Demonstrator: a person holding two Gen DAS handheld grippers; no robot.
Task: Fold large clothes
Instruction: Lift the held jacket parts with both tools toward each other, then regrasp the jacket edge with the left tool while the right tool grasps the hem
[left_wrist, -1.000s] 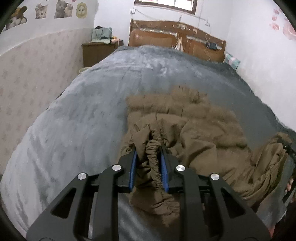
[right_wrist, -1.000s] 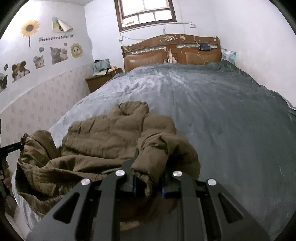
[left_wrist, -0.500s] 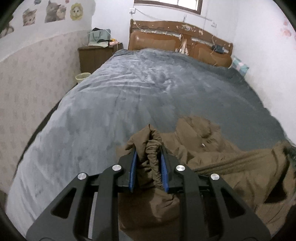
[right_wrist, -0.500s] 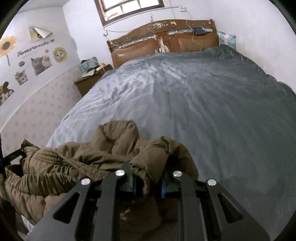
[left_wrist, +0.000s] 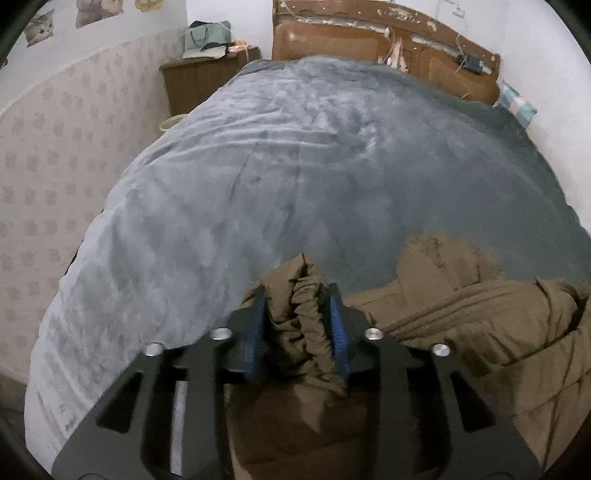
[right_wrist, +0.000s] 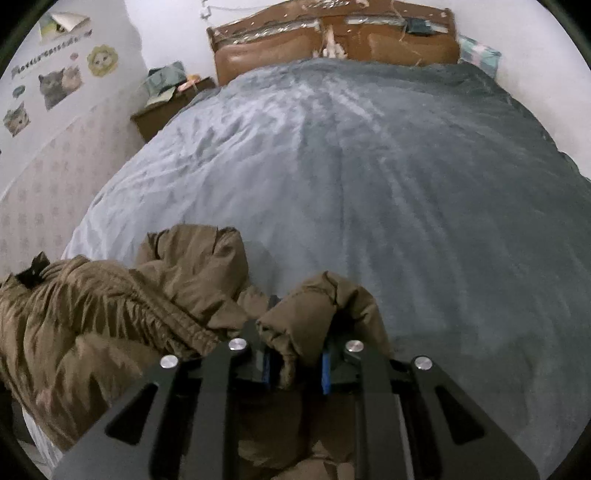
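A brown padded jacket (left_wrist: 480, 317) hangs bunched between my two grippers over the near end of the bed; it also shows in the right wrist view (right_wrist: 110, 314). My left gripper (left_wrist: 297, 321) is shut on a gathered elastic edge of the jacket. My right gripper (right_wrist: 295, 354) is shut on a puffy fold of the same jacket. The jacket's hood end (right_wrist: 199, 254) droops toward the grey blanket (right_wrist: 406, 192). The lower part of the jacket is hidden behind the gripper bodies.
The bed is covered by the grey blanket (left_wrist: 295, 166), with a brown headboard (left_wrist: 388, 37) at the far end. A wooden nightstand (left_wrist: 199, 77) with a bag stands far left. A wallpapered wall (left_wrist: 55, 147) runs along the left.
Both grippers have lifted and pulled the jacket back toward the near end of the bed. Far less of it lies spread on the blanket than a second ago.
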